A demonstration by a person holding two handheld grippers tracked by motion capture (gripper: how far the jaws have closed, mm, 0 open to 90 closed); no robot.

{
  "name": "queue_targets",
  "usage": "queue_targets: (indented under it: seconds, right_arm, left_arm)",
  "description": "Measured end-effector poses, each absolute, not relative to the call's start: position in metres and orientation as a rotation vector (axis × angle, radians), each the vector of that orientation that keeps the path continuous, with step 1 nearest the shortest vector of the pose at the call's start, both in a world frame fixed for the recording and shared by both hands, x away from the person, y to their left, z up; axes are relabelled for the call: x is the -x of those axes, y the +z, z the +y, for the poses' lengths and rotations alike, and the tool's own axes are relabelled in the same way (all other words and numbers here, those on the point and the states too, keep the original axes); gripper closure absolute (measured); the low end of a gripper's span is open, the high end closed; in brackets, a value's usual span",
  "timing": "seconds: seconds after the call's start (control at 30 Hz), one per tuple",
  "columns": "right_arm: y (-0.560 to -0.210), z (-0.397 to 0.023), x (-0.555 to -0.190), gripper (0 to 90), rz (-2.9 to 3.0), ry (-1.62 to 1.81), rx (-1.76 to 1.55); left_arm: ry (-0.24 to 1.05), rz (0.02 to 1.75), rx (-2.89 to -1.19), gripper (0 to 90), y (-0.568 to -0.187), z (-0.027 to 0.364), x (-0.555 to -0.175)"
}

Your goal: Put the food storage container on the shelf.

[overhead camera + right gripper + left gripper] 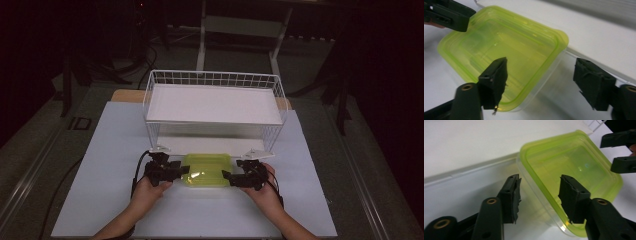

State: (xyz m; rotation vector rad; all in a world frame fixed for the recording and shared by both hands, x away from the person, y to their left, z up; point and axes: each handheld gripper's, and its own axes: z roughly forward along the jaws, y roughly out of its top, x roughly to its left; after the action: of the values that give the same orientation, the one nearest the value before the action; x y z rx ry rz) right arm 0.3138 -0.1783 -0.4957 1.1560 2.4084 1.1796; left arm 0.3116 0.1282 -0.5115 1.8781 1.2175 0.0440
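Both black grippers, left (184, 170) and right (226, 175), gape wide around a translucent green-lidded rectangular container (207, 170), gripping nothing.

The high view looks forward and down from above the near edge of the tabletop (100, 150), taking in the whole surface and the wire rack (214, 107) at its far side. Each gripper view sits low and close, looking along its own claw toward the middle. All three share the green-lidded container (207, 170) (571, 170) (504, 50), and each gripper view catches the opposite claw beyond it.
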Motion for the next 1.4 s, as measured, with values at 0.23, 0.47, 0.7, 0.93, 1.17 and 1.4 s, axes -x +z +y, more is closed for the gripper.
queue_targets:
  seconds: [0.23, 0.47, 0.7, 0.93, 1.17, 1.4]
  right_arm:
    - [-0.5, -0.176, -0.312, 33.4, 2.42, 1.156, -1.177]
    - [-0.501, -0.182, -0.311, 38.4, 2.417, 1.15, -1.225]
    - [-0.498, -0.182, -0.303, 48.7, 2.435, 1.176, -1.219]
    - [-0.495, -0.179, -0.294, 60.0, 2.455, 1.189, -1.201]
    - [-0.494, -0.184, -0.292, 67.9, 2.455, 1.228, -1.23]
    - [-0.491, -0.184, -0.287, 73.5, 2.464, 1.232, -1.267]
  left_arm:
    - [0.053, 1.224, -1.866, 61.3, -0.514, 0.128, -0.307]
    - [0.089, 1.208, -1.865, 66.4, -0.511, 0.125, -0.298]
    - [0.129, 1.175, -1.887, 68.6, -0.508, 0.124, -0.287]
    - [0.113, 1.147, -1.904, 71.6, -0.507, 0.125, -0.28]
    - [0.103, 1.145, -1.899, 73.1, -0.507, 0.125, -0.277]
    - [0.08, 1.15, -1.927, 76.9, -0.505, 0.124, -0.271]
